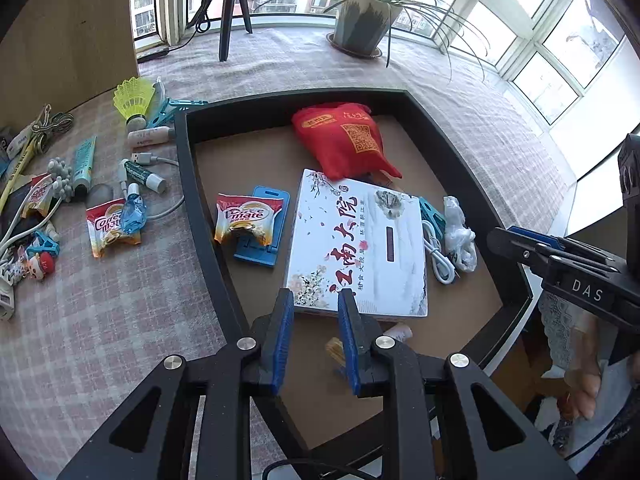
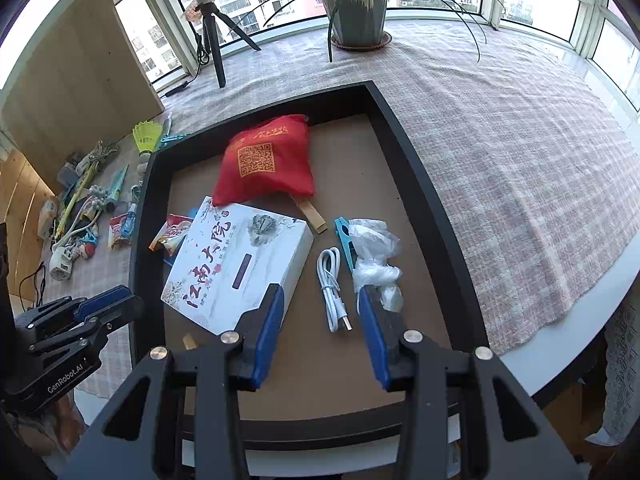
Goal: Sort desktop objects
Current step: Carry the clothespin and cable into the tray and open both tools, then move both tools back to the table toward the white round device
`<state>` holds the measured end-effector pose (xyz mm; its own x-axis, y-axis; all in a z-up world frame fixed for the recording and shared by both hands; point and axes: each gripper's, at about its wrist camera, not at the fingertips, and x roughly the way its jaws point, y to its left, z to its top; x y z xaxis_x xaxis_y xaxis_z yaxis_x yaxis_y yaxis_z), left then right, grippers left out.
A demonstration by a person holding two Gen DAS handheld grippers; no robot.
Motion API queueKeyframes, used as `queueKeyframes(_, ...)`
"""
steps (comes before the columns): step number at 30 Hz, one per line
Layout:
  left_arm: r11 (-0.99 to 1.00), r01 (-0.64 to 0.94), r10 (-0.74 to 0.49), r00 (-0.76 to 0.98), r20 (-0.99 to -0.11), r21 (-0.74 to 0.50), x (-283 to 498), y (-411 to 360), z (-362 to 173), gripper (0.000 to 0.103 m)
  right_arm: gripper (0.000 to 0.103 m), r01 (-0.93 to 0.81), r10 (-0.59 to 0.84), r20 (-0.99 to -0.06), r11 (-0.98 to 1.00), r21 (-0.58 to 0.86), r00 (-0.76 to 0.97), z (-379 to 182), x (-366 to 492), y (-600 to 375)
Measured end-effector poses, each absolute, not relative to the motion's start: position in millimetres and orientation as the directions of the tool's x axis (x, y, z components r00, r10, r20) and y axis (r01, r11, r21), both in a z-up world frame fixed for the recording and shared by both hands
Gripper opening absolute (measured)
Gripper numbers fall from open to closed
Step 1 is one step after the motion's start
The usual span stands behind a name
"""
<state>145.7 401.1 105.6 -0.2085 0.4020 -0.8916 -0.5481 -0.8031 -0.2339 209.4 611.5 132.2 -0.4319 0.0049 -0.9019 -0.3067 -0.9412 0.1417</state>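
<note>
Left gripper [image 1: 312,300]: jaws slightly parted, empty; white box [image 1: 358,240] just beyond its tips, inside black tray [image 1: 192,184]; right gripper [image 2: 318,300]: spread, empty, white cable [image 2: 332,284] between its fingers; risk: a closing jaw could nudge the box over the cable.

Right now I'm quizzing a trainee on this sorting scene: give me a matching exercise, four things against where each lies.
Things:
1 red pouch
2 white cable
3 yellow shuttlecock
4 Coffee-mate sachet

Places:
A on the blue phone stand
B on the cloth, outside the tray
C far end of the tray
D between box and plastic bag

Pairs: 1-C, 2-D, 3-B, 4-A
</note>
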Motion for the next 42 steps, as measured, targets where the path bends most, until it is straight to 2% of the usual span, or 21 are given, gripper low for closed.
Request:
queueKeyframes(8, -0.845, -0.483, 0.379, -0.235, -0.895, -0.231, 124.3, 370.3, 105.1, 0.022, 0.039, -0.247, -0.024, -0.897, -0.958, 0.147, -0.441, 137.0, 187.9, 583.3)
queueKeyframes(17, -0.917, -0.329, 0.326, -0.287, -0.901, -0.227, 86.9, 299.4, 101.3, 0.022, 0.039, -0.131, -0.083, -0.890, -0.979, 0.157, -0.448, 143.0, 145.7, 532.8)
queueKeyframes(25, -0.974, -0.086, 0.227, -0.371, -0.901, -0.210, 51.9, 196.9, 100.6, 0.022, 0.039, 0.025, -0.157, -0.882, -0.986, 0.163, -0.444, 157.1, 93.7, 464.7)
queueKeyframes(33, -0.968, 0.141, 0.138, -0.389, -0.911, -0.207, 49.0, 93.0, 90.8, 0.022, 0.039, 0.246, -0.273, -0.880, -0.951, 0.187, -0.389, 160.7, 42.4, 370.9)
queueKeyframes(42, -0.910, 0.244, 0.236, -0.361, -0.902, -0.336, 57.0, 53.1, 67.2, 0.022, 0.040, 0.459, -0.398, -0.893, -0.847, 0.269, -0.210, 142.4, -3.0, 251.6)
